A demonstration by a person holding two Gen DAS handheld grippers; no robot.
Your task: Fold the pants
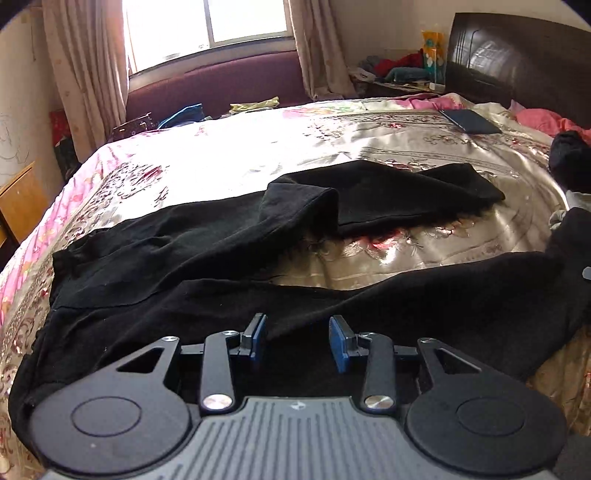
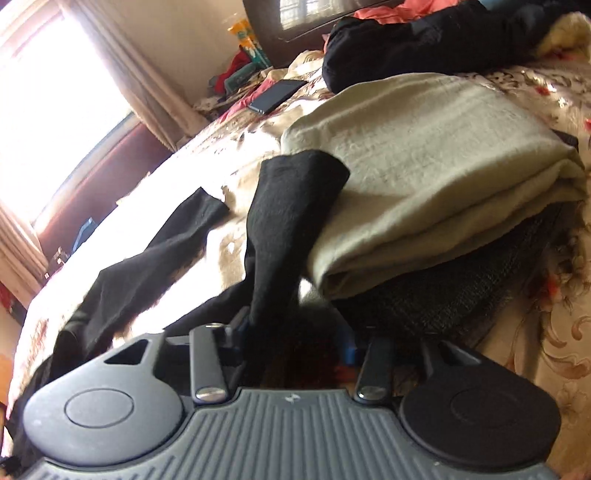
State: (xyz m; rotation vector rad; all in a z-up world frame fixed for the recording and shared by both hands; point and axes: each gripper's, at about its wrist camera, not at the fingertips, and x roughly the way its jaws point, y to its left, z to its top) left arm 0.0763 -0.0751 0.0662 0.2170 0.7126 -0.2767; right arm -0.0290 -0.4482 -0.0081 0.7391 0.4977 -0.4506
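Observation:
Black pants (image 1: 177, 266) lie spread on the bed, waist at the left, one leg bent back on itself toward the far right, the other running along the near edge to the right. My left gripper (image 1: 299, 338) is open, its blue pads (image 1: 258, 338) just above the near leg. In the right wrist view the near leg (image 2: 280, 229) rises up onto a folded pale green cloth (image 2: 424, 192). My right gripper (image 2: 295, 332) is open around this leg, the fabric passing between the fingers by the left pad.
The bed has a shiny floral cover (image 1: 229, 155). A dark phone or tablet (image 1: 471, 121) lies near the dark headboard (image 1: 517, 62). More dark clothes (image 2: 424, 40) and a grey knit item (image 2: 443, 299) lie by the pale cloth. A window with curtains (image 1: 207, 22) is beyond.

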